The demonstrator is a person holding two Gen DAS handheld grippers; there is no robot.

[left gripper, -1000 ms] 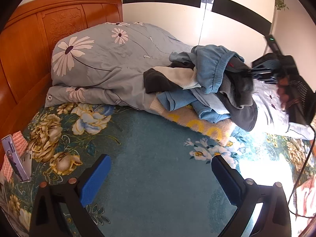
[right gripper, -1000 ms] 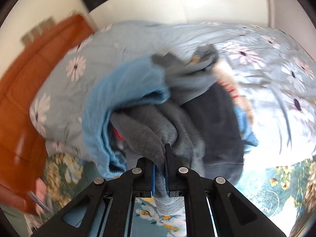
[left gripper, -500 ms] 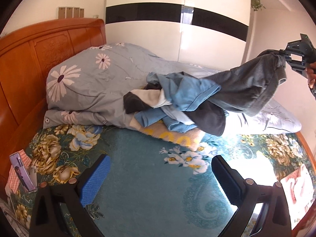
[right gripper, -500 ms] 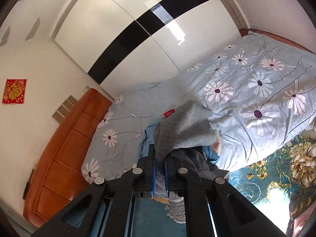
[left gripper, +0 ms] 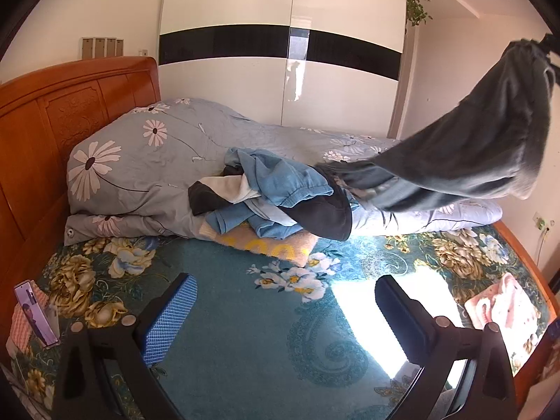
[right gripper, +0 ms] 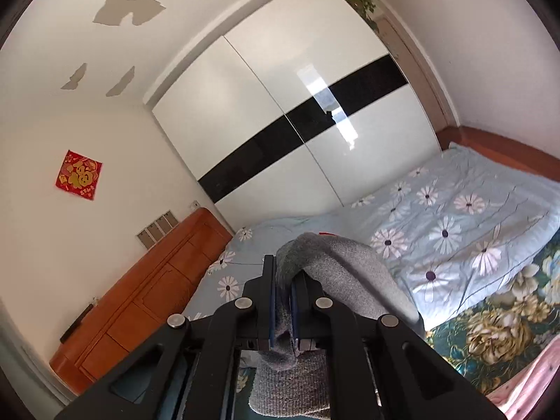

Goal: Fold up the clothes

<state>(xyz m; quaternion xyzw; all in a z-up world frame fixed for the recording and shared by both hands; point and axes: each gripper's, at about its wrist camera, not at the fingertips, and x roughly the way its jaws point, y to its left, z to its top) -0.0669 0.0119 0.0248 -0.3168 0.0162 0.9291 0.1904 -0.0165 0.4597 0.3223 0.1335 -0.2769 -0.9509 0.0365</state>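
Right wrist view: my right gripper was clamped on a fold of the grey garment, whose cloth looped over the fingers and hung below them. Beyond it lay the quilt, the headboard to its left and the wardrobe behind. In the left wrist view my left gripper stood wide apart with nothing between its pads, over the bare teal middle of the sheet. That same grey garment hung stretched from the upper right edge of the view down to the pile, its lower end in among the heap. The pile sat against the quilt's near edge, on a yellow towel. A phone leaned at the sheet's left edge, a pink cloth lay at its right.
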